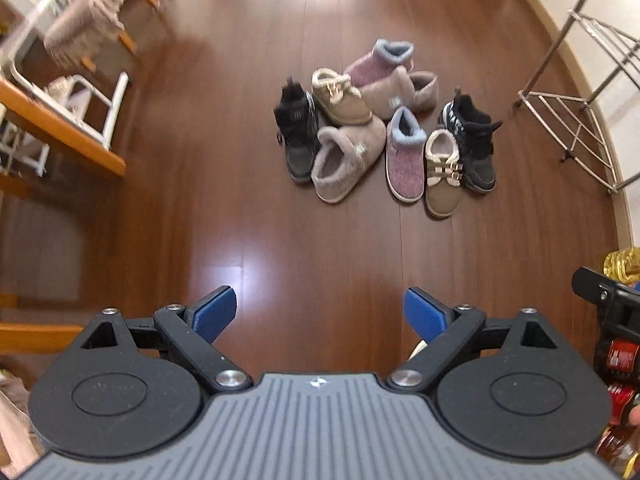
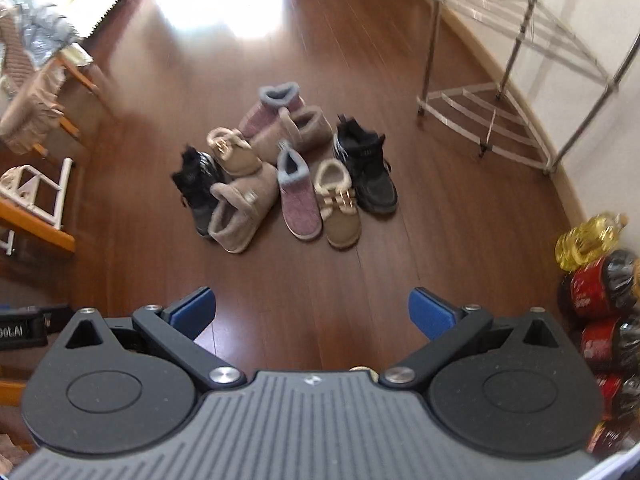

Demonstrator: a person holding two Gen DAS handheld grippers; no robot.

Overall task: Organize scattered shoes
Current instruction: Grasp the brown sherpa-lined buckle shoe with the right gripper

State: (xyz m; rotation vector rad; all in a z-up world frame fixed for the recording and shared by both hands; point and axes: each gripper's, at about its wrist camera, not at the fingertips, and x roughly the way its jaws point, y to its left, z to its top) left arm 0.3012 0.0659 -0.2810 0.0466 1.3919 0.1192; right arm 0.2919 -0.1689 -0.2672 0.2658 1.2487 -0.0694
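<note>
Hovering above the wooden floor [image 1: 280, 240], the left tongs [image 1: 320, 316] hold their blue pads wide apart with nothing between them, and the right tongs [image 2: 314, 314] stand the same way, spread and empty. Well ahead of both lies the heap of shoes [image 1: 384, 124] on the floor. A grey fleece bootie [image 1: 344, 160] rests at its near left, with a black high-top sneaker [image 1: 298, 136] touching its far side. Just right of the bootie sit a pink knit slipper boot [image 1: 404, 156] with a blue cuff, a tan buckled shoe [image 1: 442, 172] and another black sneaker [image 1: 474, 140], packed side by side. Their mates lie tumbled behind them. A metal corner rack [image 2: 492, 116] stands by the wall to the right, and cola bottles [image 2: 600, 292] crowd the right edge.
</note>
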